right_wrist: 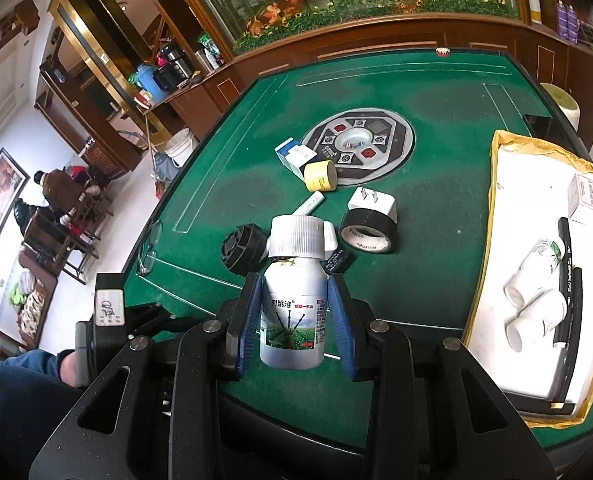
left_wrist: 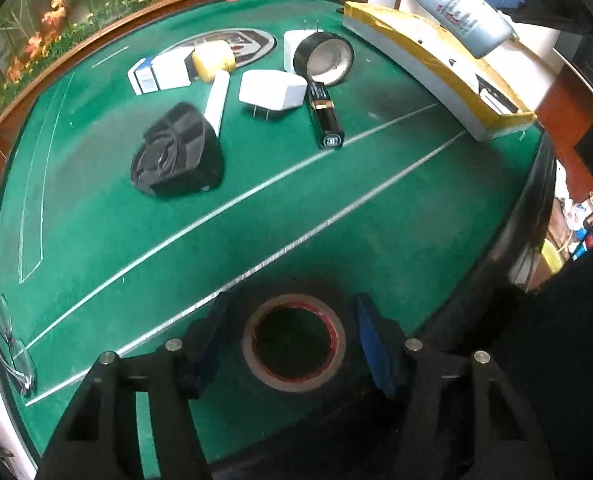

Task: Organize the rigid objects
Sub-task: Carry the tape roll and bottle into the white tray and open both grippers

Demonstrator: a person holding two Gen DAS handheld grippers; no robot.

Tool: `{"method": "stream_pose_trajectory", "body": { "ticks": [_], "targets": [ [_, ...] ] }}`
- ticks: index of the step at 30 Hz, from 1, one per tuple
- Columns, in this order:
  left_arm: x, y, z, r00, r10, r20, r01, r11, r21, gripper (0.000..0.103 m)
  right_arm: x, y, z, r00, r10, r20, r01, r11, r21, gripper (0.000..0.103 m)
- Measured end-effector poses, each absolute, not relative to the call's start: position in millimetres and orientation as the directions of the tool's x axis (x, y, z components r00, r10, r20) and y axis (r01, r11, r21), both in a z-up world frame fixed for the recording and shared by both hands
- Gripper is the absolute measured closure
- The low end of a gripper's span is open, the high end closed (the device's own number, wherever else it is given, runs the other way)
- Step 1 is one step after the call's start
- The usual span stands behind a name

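My right gripper [right_wrist: 294, 320] is shut on a white bottle [right_wrist: 292, 312] with a ribbed white cap, held above the green table; it also shows in the left wrist view [left_wrist: 456, 8]. My left gripper [left_wrist: 292, 340] is shut on a roll of tape with a red core [left_wrist: 294, 376]. On the table lie a black tape roll [right_wrist: 368, 232], a white plug adapter [right_wrist: 374, 202], a yellow tape roll [right_wrist: 320, 176], a black round part [right_wrist: 242, 250], a white tube [left_wrist: 217, 98] and a black battery [left_wrist: 326, 116].
A yellow-edged white tray [right_wrist: 496, 240] at the right holds two white bottles [right_wrist: 536, 316], a small box [right_wrist: 586, 200] and a black bar. A blue-white box [right_wrist: 294, 156] lies by the table's round centre panel [right_wrist: 360, 148]. Glasses [left_wrist: 12, 344] lie at the left edge.
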State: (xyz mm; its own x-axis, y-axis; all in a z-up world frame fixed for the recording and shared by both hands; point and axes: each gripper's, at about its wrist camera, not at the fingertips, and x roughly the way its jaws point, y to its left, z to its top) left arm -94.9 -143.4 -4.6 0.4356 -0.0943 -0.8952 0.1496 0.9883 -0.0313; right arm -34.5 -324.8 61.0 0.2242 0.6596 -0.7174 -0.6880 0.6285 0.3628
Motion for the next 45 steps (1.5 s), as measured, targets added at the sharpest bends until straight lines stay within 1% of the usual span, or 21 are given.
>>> {"method": "stream_pose_trajectory", "body": {
  "ticks": [3,5,7,9,11,14,15,17,19,22,27,34,38,41,45],
  "targets": [
    [-85.6,-145.1,0.0,0.475,-0.082,-0.876,0.143,0.990,-0.015,0.042,-33.9,-329.0,63.7,0.239,0.663,-0.710,-0.683,0.634,0.362,0.070],
    [-76.1,-139.9,18.3,0.534,-0.100,-0.840,0.122,0.992,-0.040,0.042,-32.7,-333.6,67.2,0.261,0.661,-0.704,-0.678,0.644,0.354,0.070],
    [-64.5,-131.9,55.0,0.633,-0.162,-0.757,0.108,0.987,-0.121,0.042,-31.7,-339.1,74.6,0.292,0.661,-0.692,-0.672,0.656,0.343,0.070],
    [-53.6,-129.1,89.2,0.718,-0.179,-0.673,0.105,0.983,-0.149,0.042,-29.1,-348.1,86.8,0.339,0.661,-0.669,-0.663,0.673,0.329,0.070],
    [-42.5,-130.3,129.9,0.802,-0.181,-0.569,0.118,0.982,-0.146,0.042,-26.8,-357.6,100.2,0.385,0.664,-0.641,-0.654,0.686,0.319,0.070],
    [-28.7,-144.3,166.7,0.860,-0.178,-0.479,0.137,0.983,-0.118,0.042,-25.5,-374.2,124.0,0.461,0.664,-0.589,-0.638,0.709,0.300,0.070],
    [-24.4,-149.2,181.4,0.882,-0.180,-0.436,0.147,0.983,-0.109,0.042,-25.1,-380.9,132.1,0.485,0.661,-0.572,-0.631,0.718,0.295,0.070],
    [-17.1,-155.2,193.2,0.893,-0.198,-0.404,0.173,0.980,-0.100,0.041,-24.3,-394.5,144.1,0.526,0.657,-0.540,-0.611,0.734,0.297,0.070],
    [-5.9,-165.9,198.7,0.892,-0.224,-0.394,0.200,0.975,-0.102,0.041,-22.1,-409.9,152.7,0.561,0.644,-0.520,-0.588,0.752,0.298,0.070],
    [15.8,-181.7,195.5,0.867,-0.278,-0.413,0.244,0.961,-0.133,0.041,-14.7,-431.4,156.3,0.599,0.614,-0.514,-0.542,0.784,0.304,0.070],
    [37.5,-216.3,182.7,0.833,-0.337,-0.439,0.304,0.941,-0.145,0.041,3.2,-465.6,148.2,0.627,0.574,-0.527,-0.459,0.819,0.344,0.070],
    [76.0,-259.6,151.5,0.768,-0.375,-0.519,0.334,0.926,-0.174,0.041,34.7,-496.8,122.5,0.633,0.505,-0.587,-0.375,0.863,0.338,0.070],
    [102.3,-276.1,124.7,0.710,-0.368,-0.600,0.326,0.927,-0.184,0.041,60.8,-510.6,94.8,0.591,0.492,-0.639,-0.326,0.871,0.368,0.070],
    [119.7,-283.6,95.6,0.635,-0.364,-0.682,0.304,0.929,-0.213,0.041,80.5,-512.5,71.7,0.561,0.466,-0.685,-0.309,0.885,0.349,0.070],
    [124.0,-293.9,74.3,0.586,-0.343,-0.734,0.294,0.934,-0.201,0.041,96.5,-513.1,44.0,0.518,0.437,-0.735,-0.285,0.899,0.334,0.070]
  ]
}}
